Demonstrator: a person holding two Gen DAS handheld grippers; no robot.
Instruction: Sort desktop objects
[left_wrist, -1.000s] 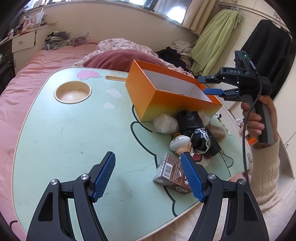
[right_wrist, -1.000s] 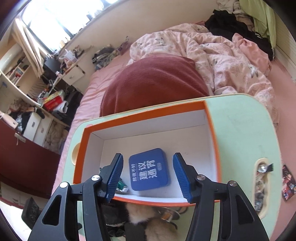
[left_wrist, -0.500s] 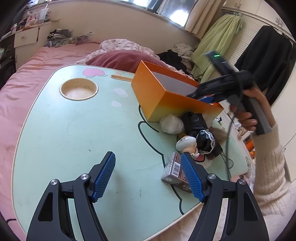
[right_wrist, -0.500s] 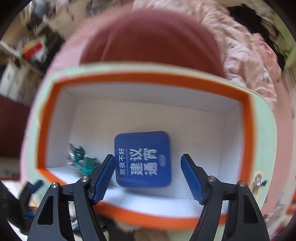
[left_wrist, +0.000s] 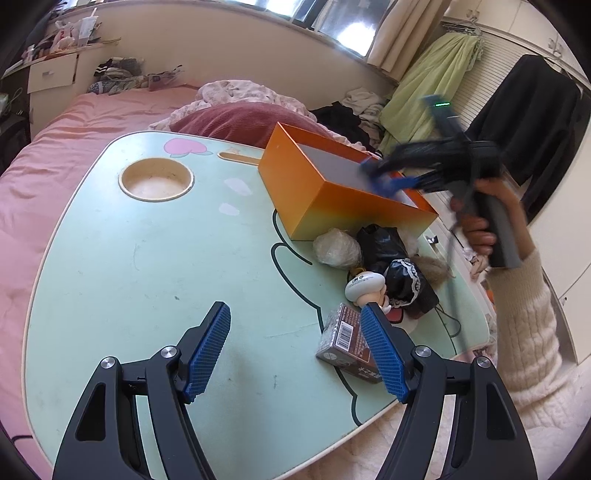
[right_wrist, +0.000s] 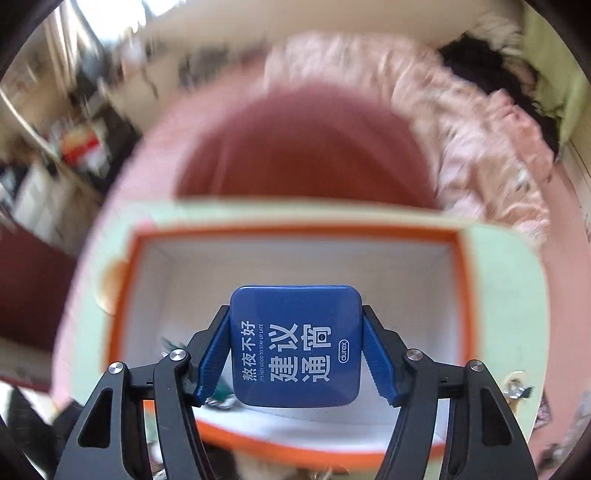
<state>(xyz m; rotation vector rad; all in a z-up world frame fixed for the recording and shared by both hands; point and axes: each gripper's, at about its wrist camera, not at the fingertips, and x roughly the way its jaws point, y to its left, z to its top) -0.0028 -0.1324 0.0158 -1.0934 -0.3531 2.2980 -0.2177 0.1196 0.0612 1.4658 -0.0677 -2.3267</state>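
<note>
Left wrist view first: the left gripper (left_wrist: 295, 350) hangs above the near edge of the mint-green lap table (left_wrist: 129, 266), jaws spread wide with nothing between them. Just past its right-hand pad lies a brown barcode-wrapped packet (left_wrist: 345, 341), long axis running from the near edge toward the far one. Beyond it, along the table's right edge, sits a clutter: a white-capped figurine (left_wrist: 365, 286), a black lace-trimmed piece (left_wrist: 404, 280), a black bag (left_wrist: 380, 242) and a clear crumpled bag (left_wrist: 338, 249). The orange box (left_wrist: 332, 199) stands open at the far right corner, long axis slanting from far left to near right. Over its far end the right gripper (left_wrist: 384, 179) dips in, blurred, its handle tilted up and back in the person's raised hand (left_wrist: 476, 225), cream sleeve below. Now the right wrist view: the right gripper (right_wrist: 295, 350) has both blue pads pressed on the sides of a blue square Durex tin (right_wrist: 295, 345), jaws closed partway to its width. The tin faces the camera flat, its printed lines running away from the gripper, held over the white inside of the orange box (right_wrist: 122, 295). A green item (right_wrist: 221, 393) peeks out below the left finger; what it is I cannot tell.
</note>
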